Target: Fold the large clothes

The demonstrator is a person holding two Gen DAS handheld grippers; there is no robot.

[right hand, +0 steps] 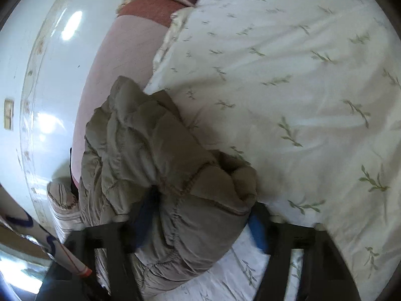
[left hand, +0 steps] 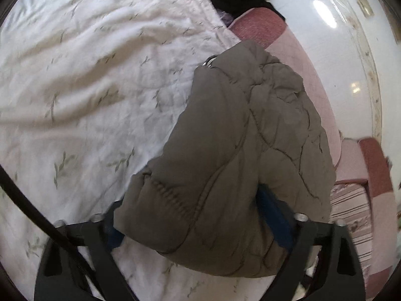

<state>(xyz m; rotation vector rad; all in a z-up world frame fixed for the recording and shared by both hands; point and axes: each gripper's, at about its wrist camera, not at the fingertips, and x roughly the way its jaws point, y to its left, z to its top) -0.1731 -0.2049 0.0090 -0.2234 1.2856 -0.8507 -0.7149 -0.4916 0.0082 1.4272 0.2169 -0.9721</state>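
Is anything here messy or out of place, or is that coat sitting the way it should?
The grey-brown puffer jacket is bunched into a lump, not flat, gripped by both the left gripper and right gripper. It sits at the edge of the leaf-print bedspread, partly overhanging the pink sheet.

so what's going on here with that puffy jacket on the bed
A person is working with two handheld grippers, and each one is clamped on a bunch of the same grey-brown quilted jacket. The left gripper and the right gripper both have padded fabric bulging between their fingers. The jacket is bunched up over the white leaf-print bedspread, near the bed's edge beside the glossy white floor. It is not yet folded flat.
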